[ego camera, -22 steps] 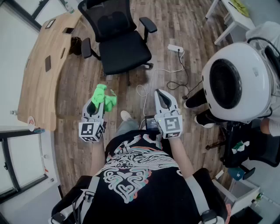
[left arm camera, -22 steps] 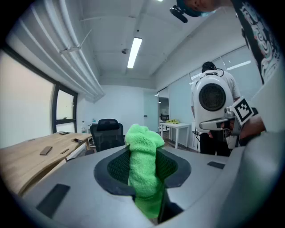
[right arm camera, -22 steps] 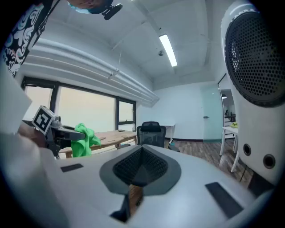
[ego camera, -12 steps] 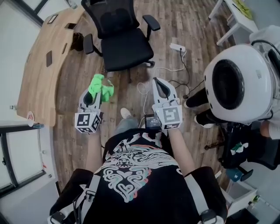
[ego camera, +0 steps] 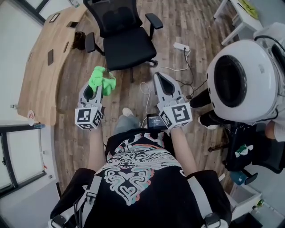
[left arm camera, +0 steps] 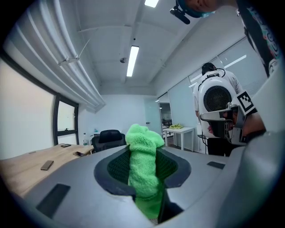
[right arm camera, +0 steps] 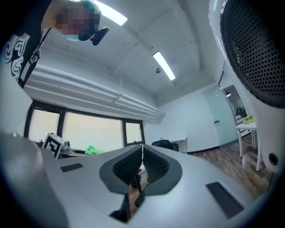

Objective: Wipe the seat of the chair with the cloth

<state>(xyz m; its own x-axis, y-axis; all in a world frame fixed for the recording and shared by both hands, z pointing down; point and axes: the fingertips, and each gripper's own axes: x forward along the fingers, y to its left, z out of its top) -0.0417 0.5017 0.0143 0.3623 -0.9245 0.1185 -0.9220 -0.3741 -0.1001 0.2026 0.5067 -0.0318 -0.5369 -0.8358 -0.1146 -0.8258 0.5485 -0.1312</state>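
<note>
A black office chair (ego camera: 127,44) stands ahead of me on the wood floor, its seat bare. My left gripper (ego camera: 92,89) is shut on a bright green cloth (ego camera: 101,81) that sticks out past its tips toward the chair's front edge, still short of the seat. In the left gripper view the cloth (left arm camera: 143,171) fills the gap between the jaws, with the chair (left arm camera: 107,138) far behind. My right gripper (ego camera: 163,83) is held level beside it, shut with nothing in it; its tips meet (right arm camera: 141,156).
A curved wooden desk (ego camera: 42,62) with phones lies on the left. A power strip (ego camera: 181,47) and cables trail on the floor right of the chair. A person with a large white round pack (ego camera: 242,80) stands close on the right. A white table (ego camera: 238,13) is far right.
Both grippers have risen toward the chair, the left carrying the green cloth closer to the seat's front. The chair has stayed put.
</note>
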